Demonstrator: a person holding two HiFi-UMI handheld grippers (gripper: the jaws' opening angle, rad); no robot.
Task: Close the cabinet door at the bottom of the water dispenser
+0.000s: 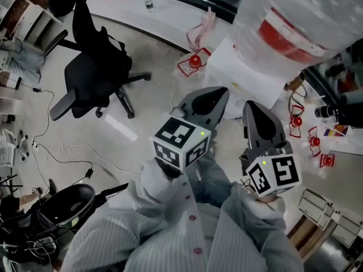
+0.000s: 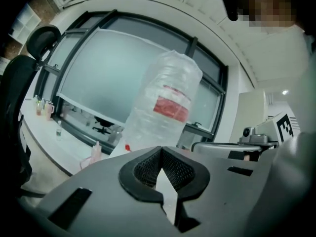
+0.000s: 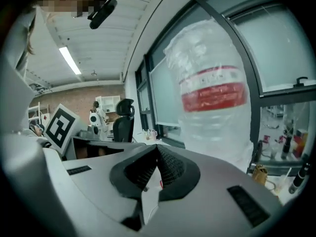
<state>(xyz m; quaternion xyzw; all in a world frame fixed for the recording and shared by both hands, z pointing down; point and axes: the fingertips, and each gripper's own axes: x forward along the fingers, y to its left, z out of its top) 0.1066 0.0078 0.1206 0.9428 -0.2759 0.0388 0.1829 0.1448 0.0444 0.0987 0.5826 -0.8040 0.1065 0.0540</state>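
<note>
The left gripper [image 2: 161, 150] has its 2 jaws closed tip to tip, with only a thin slit of background showing lower down between the ribbed pads and nothing caught there. The right gripper [image 3: 158, 147] is closed the same way and is also empty. In the head view both are held up side by side in front of the person's striped sleeves [image 1: 142, 231], each with its marker cube [image 1: 180, 142] nearest the camera. The biggest thing ahead is the plastic-wrapped water bottle [image 1: 295, 21] with a red label band, cut off by the top and right edges of the head view. It stands just beyond the jaws in both gripper views. Under it, only a white upper part of the water dispenser [image 1: 249, 67] shows, partly covered by the bottle. The cabinet door at its bottom is out of sight in all 3 views, so I cannot tell how it stands. Behind the bottle runs a wall of dark-framed window panes [image 2: 108, 73]. A black office chair [image 1: 93, 78] stands well to the left on the pale floor [image 1: 153, 118], near a curved white desk [image 1: 142, 10]. Small red items [image 1: 194, 61] lie by the dispenser's foot, too small to identify, and thin cables [image 1: 62, 149] trail at the left.
</note>
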